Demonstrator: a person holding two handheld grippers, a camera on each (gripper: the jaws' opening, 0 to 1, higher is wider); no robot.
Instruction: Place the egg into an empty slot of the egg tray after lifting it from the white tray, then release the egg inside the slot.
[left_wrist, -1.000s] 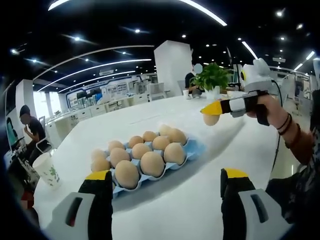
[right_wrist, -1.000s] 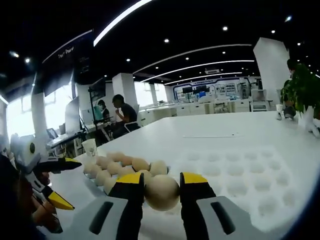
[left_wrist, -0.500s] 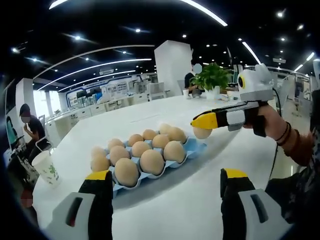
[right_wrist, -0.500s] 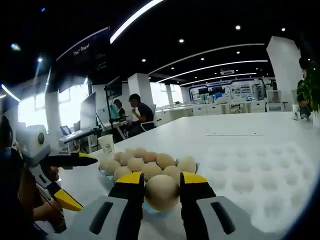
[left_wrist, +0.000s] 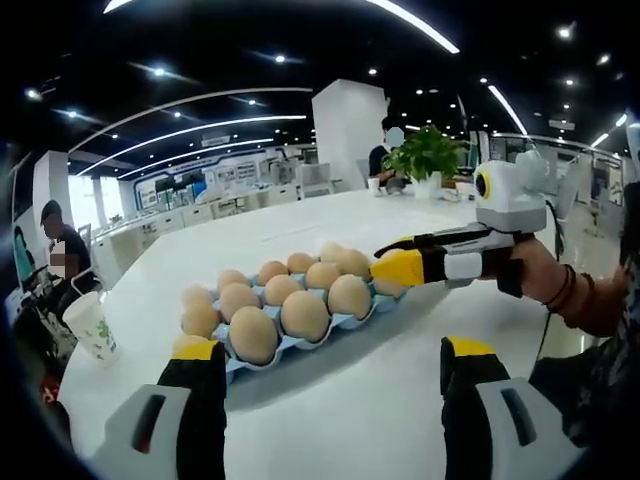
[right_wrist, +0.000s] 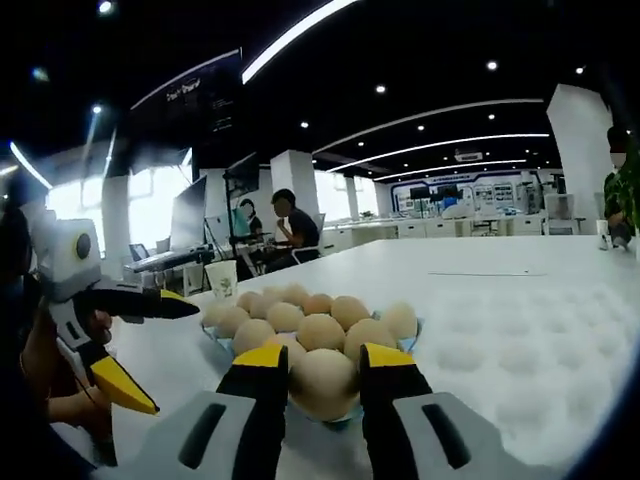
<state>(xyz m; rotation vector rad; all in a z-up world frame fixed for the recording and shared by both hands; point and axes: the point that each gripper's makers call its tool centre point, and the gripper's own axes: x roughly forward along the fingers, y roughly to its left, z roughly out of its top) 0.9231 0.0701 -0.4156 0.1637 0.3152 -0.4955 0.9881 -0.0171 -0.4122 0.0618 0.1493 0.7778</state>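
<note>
The egg (right_wrist: 323, 383) sits pinched between the yellow-tipped jaws of the right gripper (right_wrist: 324, 372), reaching level from the person's hand (left_wrist: 527, 270) to the near corner of the blue egg tray (left_wrist: 385, 297) on the white table (left_wrist: 350, 400), while the left gripper (left_wrist: 330, 372) hovers spread apart beside it.

Open-plan office — long white desks (left_wrist: 300, 225), monitors (right_wrist: 188, 222), strip lights (right_wrist: 300, 35).

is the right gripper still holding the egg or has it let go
Holding: the right gripper has both jaws against the egg, low over the blue egg tray's corner.
</note>
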